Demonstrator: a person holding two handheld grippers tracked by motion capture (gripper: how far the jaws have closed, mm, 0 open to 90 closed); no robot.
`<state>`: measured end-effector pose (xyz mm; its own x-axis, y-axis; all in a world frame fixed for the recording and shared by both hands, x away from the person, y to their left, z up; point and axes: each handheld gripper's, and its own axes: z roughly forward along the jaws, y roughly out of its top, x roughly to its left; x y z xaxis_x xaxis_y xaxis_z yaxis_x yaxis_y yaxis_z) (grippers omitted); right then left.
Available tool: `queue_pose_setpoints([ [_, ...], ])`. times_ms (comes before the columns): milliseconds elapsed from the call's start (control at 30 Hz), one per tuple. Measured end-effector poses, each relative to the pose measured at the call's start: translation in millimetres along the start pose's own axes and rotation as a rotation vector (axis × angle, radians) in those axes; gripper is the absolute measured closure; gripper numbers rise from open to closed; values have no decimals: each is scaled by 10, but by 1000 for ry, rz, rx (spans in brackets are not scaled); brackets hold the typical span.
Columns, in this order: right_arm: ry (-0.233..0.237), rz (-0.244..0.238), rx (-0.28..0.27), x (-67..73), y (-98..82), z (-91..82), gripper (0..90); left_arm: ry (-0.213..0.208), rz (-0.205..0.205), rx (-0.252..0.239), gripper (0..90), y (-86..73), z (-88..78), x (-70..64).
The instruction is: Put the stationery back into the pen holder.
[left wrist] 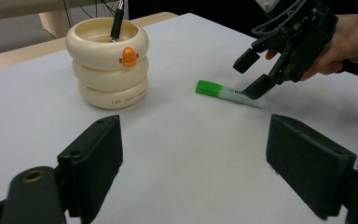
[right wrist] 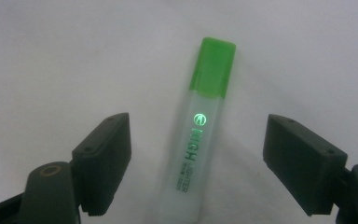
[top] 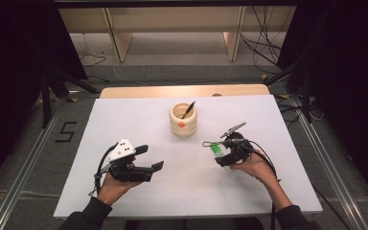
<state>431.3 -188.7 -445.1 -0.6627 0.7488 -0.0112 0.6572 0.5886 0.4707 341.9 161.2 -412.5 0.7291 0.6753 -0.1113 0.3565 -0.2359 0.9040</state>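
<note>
Green-capped translucent plastic highlighter lies flat on your white surface, right of centre, between your right gripper's wide-apart jaws, untouched; your left gripper jaws stand apart too.

A cream holder made of stacked rings stands upright on the white surface, toward twelve o'clock from the middle. An orange duck-bill badge marks its side, and small lettering runs along its lowest ring. A dark pen stands inside it, leaning toward one o'clock. Beyond the surface's far edge, at twelve o'clock, pale wooden furniture legs rest on the floor. Black cables lie on the floor at one o'clock. A black "5" mark lies on the floor at nine o'clock.
</note>
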Motion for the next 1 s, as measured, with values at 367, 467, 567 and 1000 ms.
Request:
queue_pose_setpoints([
  [367,27,20,59,-61,112,146,387,2,1,-9,179,0,-8,6],
  [467,22,19,80,-42,126,173,428,1,-1,-14,179,3,-12,7],
  [567,5,20,85,-38,146,188,466,0,0,-13,179,3,-12,6],
  [1000,2,23,132,-27,181,271,541,-2,-4,-17,179,1,-13,10],
])
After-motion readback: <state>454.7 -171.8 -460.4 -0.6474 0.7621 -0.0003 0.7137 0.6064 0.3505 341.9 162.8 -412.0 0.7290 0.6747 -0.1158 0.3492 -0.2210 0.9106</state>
